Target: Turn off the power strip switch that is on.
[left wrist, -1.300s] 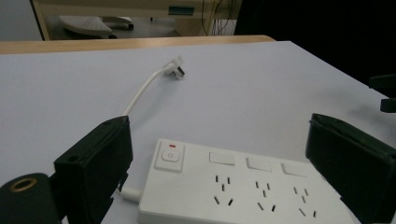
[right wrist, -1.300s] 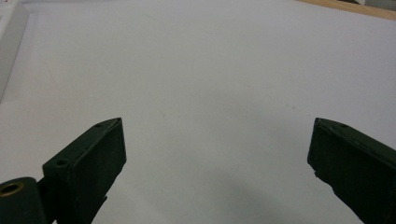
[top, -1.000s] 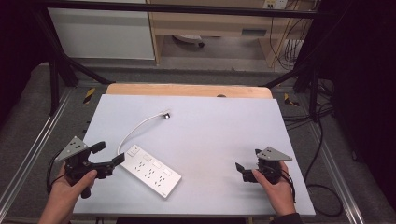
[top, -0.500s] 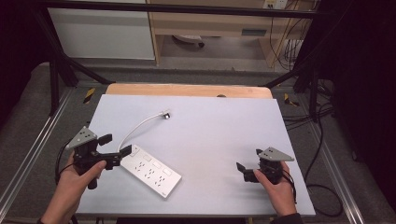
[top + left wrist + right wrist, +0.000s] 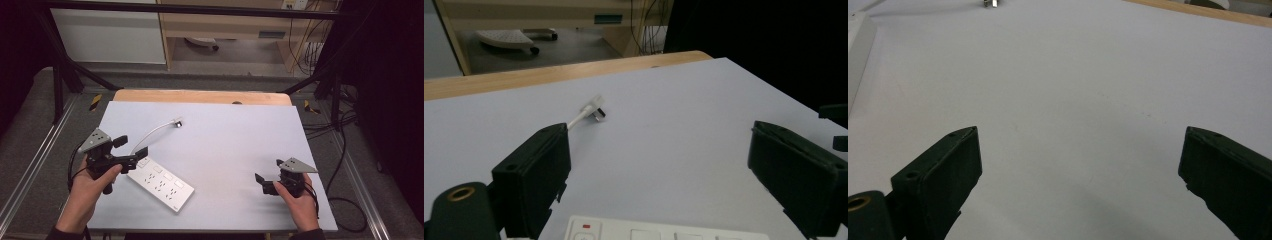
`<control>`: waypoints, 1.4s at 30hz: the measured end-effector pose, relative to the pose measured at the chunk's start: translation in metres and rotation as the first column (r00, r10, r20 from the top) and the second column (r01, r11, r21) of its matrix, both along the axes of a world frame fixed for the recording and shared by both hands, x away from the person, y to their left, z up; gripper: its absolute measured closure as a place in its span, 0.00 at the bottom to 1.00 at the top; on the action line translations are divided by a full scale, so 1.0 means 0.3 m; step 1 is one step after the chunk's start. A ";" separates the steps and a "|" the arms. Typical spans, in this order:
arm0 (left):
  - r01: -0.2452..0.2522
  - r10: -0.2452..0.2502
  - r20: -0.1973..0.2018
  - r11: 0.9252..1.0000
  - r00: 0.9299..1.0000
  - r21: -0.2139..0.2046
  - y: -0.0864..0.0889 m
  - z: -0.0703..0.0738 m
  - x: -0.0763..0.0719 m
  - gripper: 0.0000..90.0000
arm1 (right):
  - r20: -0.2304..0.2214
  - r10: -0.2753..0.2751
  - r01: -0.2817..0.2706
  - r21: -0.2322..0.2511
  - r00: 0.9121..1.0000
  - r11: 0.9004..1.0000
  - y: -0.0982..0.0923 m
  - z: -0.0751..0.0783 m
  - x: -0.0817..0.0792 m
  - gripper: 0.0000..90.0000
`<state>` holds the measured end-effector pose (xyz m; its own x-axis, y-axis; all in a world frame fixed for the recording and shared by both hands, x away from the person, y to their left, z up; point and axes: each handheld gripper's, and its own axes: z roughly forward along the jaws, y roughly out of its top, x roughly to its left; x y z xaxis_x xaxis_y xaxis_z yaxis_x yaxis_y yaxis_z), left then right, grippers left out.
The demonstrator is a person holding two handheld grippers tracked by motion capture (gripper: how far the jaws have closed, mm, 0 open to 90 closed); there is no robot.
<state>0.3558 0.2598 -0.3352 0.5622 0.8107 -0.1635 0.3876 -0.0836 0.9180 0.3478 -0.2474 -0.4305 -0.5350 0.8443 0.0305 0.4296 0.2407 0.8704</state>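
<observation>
A white power strip (image 5: pixel 160 182) lies flat at the table's front left, angled, with its white cable (image 5: pixel 150 132) curving away to a plug (image 5: pixel 177 122). My left gripper (image 5: pixel 131 147) hovers open over the strip's left end, where the cable leaves it. In the left gripper view the jaws stand wide apart around my left gripper (image 5: pixel 659 134), with the plug (image 5: pixel 594 109) ahead and the strip's switch end (image 5: pixel 659 233) just below. My right gripper (image 5: pixel 263 183) is open and empty near the front right, low over bare table (image 5: pixel 1082 136).
The grey tabletop (image 5: pixel 235 140) has a wooden strip (image 5: pixel 200 96) along its far edge. Metal rails (image 5: pixel 30 165) flank both sides and cables (image 5: pixel 345 200) trail off to the right. The power strip's edge (image 5: pixel 858 55) shows at the left of the right gripper view.
My left gripper has risen and moved forward and right, from beside the power strip to above its cable end. The right gripper and the strip have stayed put.
</observation>
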 end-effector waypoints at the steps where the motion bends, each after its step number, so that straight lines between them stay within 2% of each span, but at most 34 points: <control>1: 0.002 -0.002 0.002 1.000 1.000 0.005 -0.006 0.001 0.001 0.11 | 0.000 0.000 0.000 0.000 1.000 1.000 0.000 0.000 0.000 0.04; 6: 0.010 -0.010 0.002 1.000 1.000 0.016 -0.028 -0.001 0.010 0.13 | 0.001 -0.005 0.005 0.000 1.000 1.000 -0.005 0.001 0.001 0.04; 8: 0.002 -0.002 0.003 1.000 1.000 0.031 -0.032 -0.008 0.011 0.18 | 0.000 -0.006 0.006 0.004 1.000 1.000 -0.003 0.001 0.002 0.04; 12: -0.001 0.002 -0.010 1.000 1.000 0.026 -0.036 -0.024 0.011 0.24 | -0.001 -0.003 0.003 0.005 1.000 1.000 -0.004 0.001 0.002 0.05; 19: 0.015 -0.014 -0.010 0.999 1.000 0.041 -0.056 -0.035 0.013 0.35 | -0.001 -0.004 0.004 0.004 1.000 1.000 -0.008 0.000 0.004 0.05; 20: 0.015 -0.015 -0.009 0.999 1.000 0.048 -0.060 -0.039 0.013 0.39 | -0.001 -0.006 0.006 0.004 1.000 1.000 -0.009 0.000 0.004 0.05; 24: 0.031 -0.030 -0.017 0.998 0.999 0.054 -0.074 -0.054 0.016 0.43 | 0.000 -0.007 0.007 0.005 1.000 1.000 -0.011 0.000 0.004 0.05; 27: 0.060 -0.057 -0.040 0.996 0.998 0.070 -0.084 -0.068 0.024 0.48 | -0.001 -0.009 0.009 0.005 1.000 1.000 -0.011 -0.001 0.004 0.05; 30: 0.072 -0.067 -0.062 0.993 0.996 0.089 -0.090 -0.088 0.034 0.52 | -0.005 -0.006 0.006 0.007 1.000 1.000 -0.011 -0.002 0.006 0.05; 33: 0.089 -0.082 -0.085 0.992 0.993 0.086 -0.096 -0.105 0.041 0.57 | -0.007 -0.001 0.001 0.004 1.000 1.000 -0.009 -0.002 0.006 0.05; 34: 0.089 -0.080 -0.092 0.991 0.992 0.100 -0.100 -0.114 0.044 0.58 | -0.009 -0.001 0.001 0.005 1.000 1.000 -0.008 -0.003 0.006 0.05; 41: 0.108 -0.094 -0.120 0.987 0.988 0.117 -0.110 -0.134 0.049 0.64 | -0.014 0.007 -0.007 0.001 1.000 1.000 -0.007 -0.004 0.007 0.05; 42: 0.109 -0.094 -0.122 0.987 0.988 0.118 -0.113 -0.135 0.048 0.67 | -0.015 0.007 -0.007 0.003 1.000 1.000 -0.007 -0.004 0.007 0.05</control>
